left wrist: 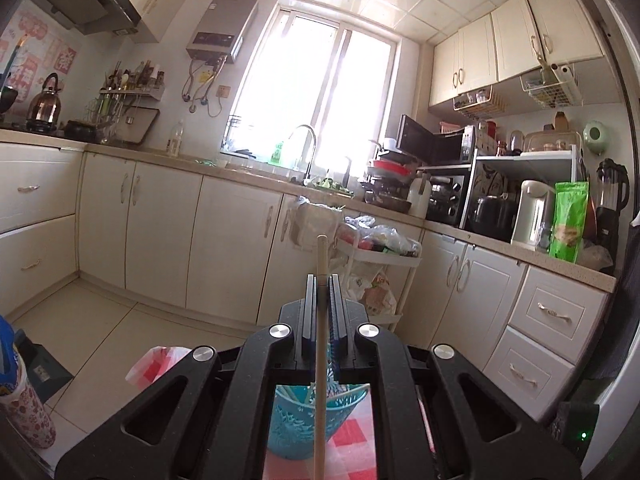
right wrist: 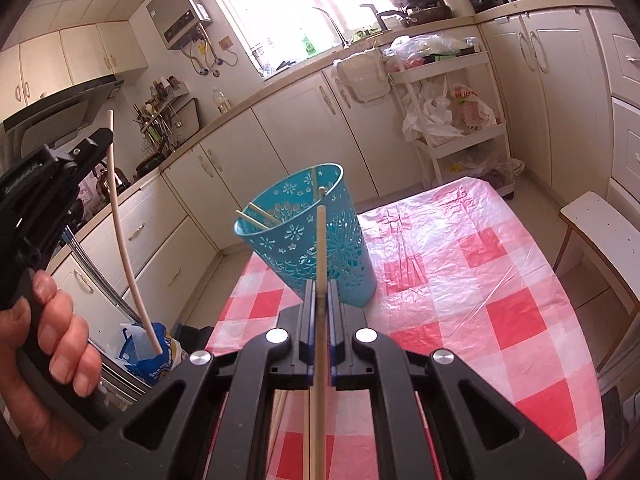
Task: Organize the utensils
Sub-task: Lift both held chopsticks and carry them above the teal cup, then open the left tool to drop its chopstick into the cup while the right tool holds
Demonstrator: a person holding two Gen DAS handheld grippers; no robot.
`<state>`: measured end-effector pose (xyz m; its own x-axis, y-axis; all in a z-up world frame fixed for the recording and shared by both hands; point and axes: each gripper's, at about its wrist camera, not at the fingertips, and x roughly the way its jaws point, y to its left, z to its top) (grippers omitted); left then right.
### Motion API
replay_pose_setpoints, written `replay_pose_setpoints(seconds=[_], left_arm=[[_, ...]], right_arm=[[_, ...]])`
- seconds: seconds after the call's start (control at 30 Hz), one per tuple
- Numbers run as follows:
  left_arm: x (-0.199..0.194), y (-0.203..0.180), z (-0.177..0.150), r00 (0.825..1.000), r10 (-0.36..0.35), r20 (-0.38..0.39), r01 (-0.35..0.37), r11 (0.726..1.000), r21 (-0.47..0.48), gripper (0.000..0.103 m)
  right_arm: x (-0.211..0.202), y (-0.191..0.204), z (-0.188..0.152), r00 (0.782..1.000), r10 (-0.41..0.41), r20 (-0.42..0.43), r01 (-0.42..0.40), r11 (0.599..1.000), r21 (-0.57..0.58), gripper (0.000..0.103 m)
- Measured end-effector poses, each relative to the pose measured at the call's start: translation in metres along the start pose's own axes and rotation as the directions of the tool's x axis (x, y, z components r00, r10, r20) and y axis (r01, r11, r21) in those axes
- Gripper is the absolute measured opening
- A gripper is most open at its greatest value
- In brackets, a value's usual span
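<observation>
Right hand-held gripper (right wrist: 321, 296) clamped on chopstick (right wrist: 321, 264), aimed at cup (right wrist: 316, 248) for dropping; left hand-held gripper (left wrist: 322, 292) clamps another.

We see a bright window (left wrist: 316, 92) flooding the kitchen; below it runs the counter (left wrist: 256, 176) over cream cabinets (left wrist: 160, 236), a water heater (left wrist: 222, 26) just left of it, pale floor tiles (left wrist: 100, 332) beneath.

Both views are being lit by strong daylight from the window (left wrist: 316, 92), which is being blown out to white. Cabinets (left wrist: 236, 240) are being bent by fisheye distortion, corners are being darkened. The floral cup (left wrist: 24, 404) is perhaps being slightly blurred.
</observation>
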<state>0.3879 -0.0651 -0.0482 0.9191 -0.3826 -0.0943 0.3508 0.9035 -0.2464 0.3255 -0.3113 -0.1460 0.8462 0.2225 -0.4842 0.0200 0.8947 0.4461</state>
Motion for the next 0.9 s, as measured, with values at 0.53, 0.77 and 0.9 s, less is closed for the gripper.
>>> replay_pose_setpoints(seconds=[0.53, 0.77, 0.9], left_arm=[[0.078, 0.004, 0.027, 0.991, 0.048, 0.128, -0.044, 0.998, -0.037, 0.005], [0.103, 0.007, 0.017, 0.989, 0.063, 0.136, -0.058, 0.998, -0.04, 0.005], [0.116, 0.013, 0.001, 0.991, 0.076, 0.109, -0.071, 0.996, -0.046, 0.005]], right_arm=[[-0.007, -0.016, 0.008, 0.999, 0.01, 0.033, -0.011, 0.999, 0.04, 0.006], [-0.003, -0.017, 0.006, 1.0, 0.012, 0.021, -0.013, 0.999, 0.05, 0.006], [-0.002, -0.017, 0.005, 1.0, 0.011, 0.017, -0.011, 0.999, 0.051, 0.006]])
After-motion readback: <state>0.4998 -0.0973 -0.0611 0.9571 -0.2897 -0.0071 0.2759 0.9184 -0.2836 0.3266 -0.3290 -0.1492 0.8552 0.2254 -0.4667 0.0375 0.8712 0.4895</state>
